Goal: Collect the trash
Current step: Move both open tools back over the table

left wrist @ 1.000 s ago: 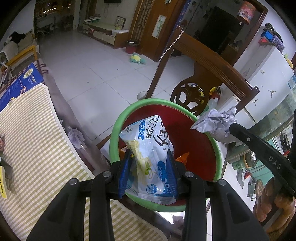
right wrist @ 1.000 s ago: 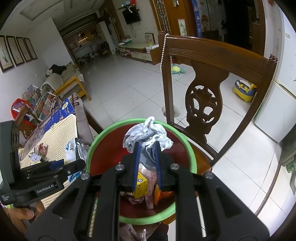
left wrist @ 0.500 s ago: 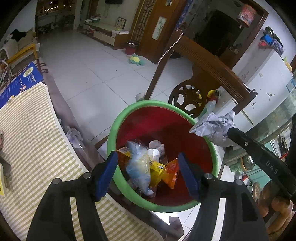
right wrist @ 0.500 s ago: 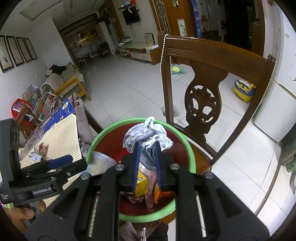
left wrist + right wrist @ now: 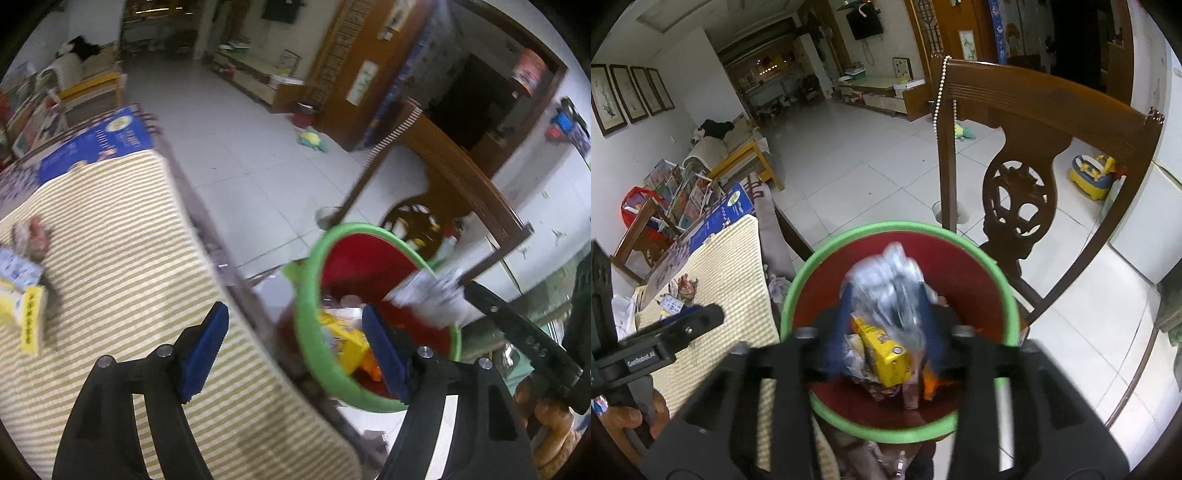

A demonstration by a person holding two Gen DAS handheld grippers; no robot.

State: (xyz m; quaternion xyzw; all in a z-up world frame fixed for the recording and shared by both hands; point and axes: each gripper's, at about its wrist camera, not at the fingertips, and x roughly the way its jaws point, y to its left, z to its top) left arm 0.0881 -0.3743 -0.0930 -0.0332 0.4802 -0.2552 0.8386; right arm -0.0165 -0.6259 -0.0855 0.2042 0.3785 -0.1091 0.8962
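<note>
- Spreading just now, the right gripper [image 5: 886,314] jaws free the crumpled paper [image 5: 886,280], blurred above the green-rimmed bin [image 5: 798,295] at lower centre.
- Left gripper [image 5: 295,343], wide apart and empty since dropping its snack bag, swings toward the striped tablecloth [image 5: 110,240], where more wrappers [image 5: 22,288] wait at left.

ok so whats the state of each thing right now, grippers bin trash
left gripper: open, empty, jaws just opened wider
right gripper: jaws just opening, crumpled paper blurred between them, over the bin
bin: upright, partly filled
yellow carton: lying in bin
table trash: still on cloth
</note>
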